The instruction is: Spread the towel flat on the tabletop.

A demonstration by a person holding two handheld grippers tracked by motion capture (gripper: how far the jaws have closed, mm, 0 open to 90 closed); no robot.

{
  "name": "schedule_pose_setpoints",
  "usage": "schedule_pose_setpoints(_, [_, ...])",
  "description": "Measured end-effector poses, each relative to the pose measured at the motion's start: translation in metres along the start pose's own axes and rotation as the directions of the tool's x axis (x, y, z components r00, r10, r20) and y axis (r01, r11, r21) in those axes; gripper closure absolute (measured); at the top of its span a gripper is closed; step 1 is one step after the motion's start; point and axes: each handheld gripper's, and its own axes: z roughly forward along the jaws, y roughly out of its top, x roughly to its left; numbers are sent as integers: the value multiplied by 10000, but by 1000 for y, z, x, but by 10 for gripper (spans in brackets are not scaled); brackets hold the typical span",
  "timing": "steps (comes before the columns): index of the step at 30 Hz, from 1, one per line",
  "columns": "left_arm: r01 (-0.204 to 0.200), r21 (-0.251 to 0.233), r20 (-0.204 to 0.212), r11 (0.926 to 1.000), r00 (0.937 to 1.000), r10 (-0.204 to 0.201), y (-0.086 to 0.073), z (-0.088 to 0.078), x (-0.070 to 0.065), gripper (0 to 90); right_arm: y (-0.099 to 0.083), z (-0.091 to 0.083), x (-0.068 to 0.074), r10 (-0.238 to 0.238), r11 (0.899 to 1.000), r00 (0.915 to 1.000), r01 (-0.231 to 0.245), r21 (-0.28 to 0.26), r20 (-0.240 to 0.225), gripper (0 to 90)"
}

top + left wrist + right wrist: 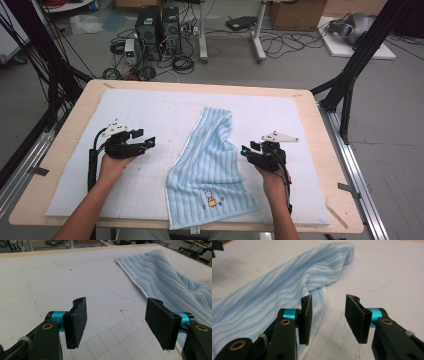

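A light blue striped towel (210, 165) lies rumpled on the white mat, its far part folded over and a small embroidered figure near its front edge. It also runs along the right of the left gripper view as the towel (170, 282) and across the right gripper view as the towel (287, 287). My left gripper (145, 138) hovers open to the left of the towel, with bare mat between its pads (77, 322). My right gripper (248, 149) stands open just off the towel's right edge. Nothing is between its pads (358, 318).
The white mat (150, 107) covers a wooden table (325, 150). Black frame legs (350, 75) stand at the table's far corners. Beyond the far edge, computer boxes (157, 27) and cables lie on the floor.
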Motion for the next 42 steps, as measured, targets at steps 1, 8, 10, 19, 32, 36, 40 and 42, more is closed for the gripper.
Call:
schedule_pose_setpoints(1, [-6, 1, 1, 10000, 10000, 6, 0, 1, -1, 344, 2, 6, 1, 12, 10000, 10000, -12, 99, -20, 585])
schedule_pose_setpoints(8, [7, 154, 89, 9999, 10000, -8, -1, 9, -7, 350, 12, 60, 12, -503, 9899, 9981, 449, 1346, 364, 601])
schedule_pose_setpoints(10, [45, 153, 80, 9999, 10000, -47, -1, 10, -7, 351, 9, 71, 14, -772, 9822, 9957, 673, 1753, 504, 635])
schedule_pose_setpoints(19, [-146, 270, 157, 9995, 9998, 142, 9, 17, -10, 361, -3, 44, 21, -1723, 9602, 9839, 1571, 2308, 469, 854])
schedule_pose_setpoints(32, [-215, 524, 711, 9984, 9973, 178, 29, 68, -35, 388, -18, -12, -4, -353, 9984, 9912, 294, 483, 1274, 636])
schedule_pose_setpoints(36, [-155, 905, 801, 9958, 9968, 83, 27, 95, -41, 395, -18, -18, -7, -220, 9997, 9922, 203, 150, 1224, 618])
schedule_pose_setpoints(40, [-383, 1592, 963, 9865, 9951, 232, 23, 121, -52, 397, -21, -21, -13, -104, 9999, 9923, 107, -21, 1236, 614])
schedule_pose_setpoints(42, [-734, 1955, 1022, 9780, 9933, 541, 23, 132, -59, 397, -24, -19, -16, 6, 9999, 9929, -25, 158, 1186, 612])
